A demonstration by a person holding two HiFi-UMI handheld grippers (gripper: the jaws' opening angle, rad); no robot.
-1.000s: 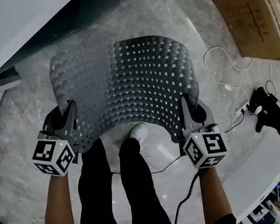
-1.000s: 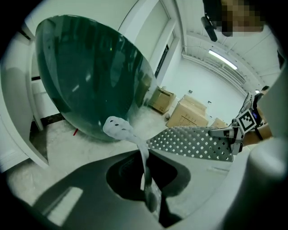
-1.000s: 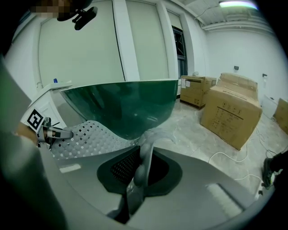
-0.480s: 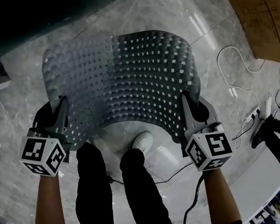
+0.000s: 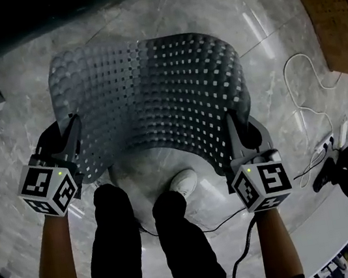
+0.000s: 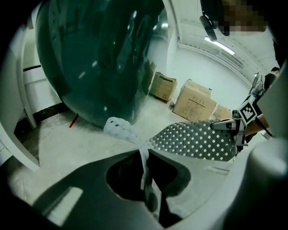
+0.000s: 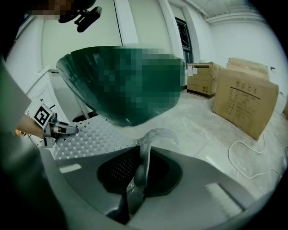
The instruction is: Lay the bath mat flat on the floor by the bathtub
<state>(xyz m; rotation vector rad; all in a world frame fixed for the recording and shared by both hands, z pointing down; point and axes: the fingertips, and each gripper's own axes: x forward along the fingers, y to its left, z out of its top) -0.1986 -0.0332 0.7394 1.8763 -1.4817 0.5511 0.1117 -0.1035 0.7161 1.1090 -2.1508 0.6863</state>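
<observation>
Two grippers, both clamped shut on the bath mat (image 5: 153,92), one on each near corner. The left gripper (image 5: 74,128) has its jaws pinched together on the mat's thin edge, and in the left gripper view you can see the pale, hole-dotted edge squeezed right between them (image 6: 145,175). It's the same on the right gripper (image 5: 231,122), whose jaws are closed on the curled corner of the mat in its own view (image 7: 137,173). Both forearms reach forward and down on either side of the person's legs, with the grippers angled down toward the floor (image 5: 204,4) and the marker cubes facing up. The mat isn't flat, it bows up in an arch between the two grips, with its far edge over by the dark bathtub (image 6: 99,58). I can't tell whether that far edge touches the floor. A cardboard box (image 5: 338,15) sits well off to the right.
</observation>
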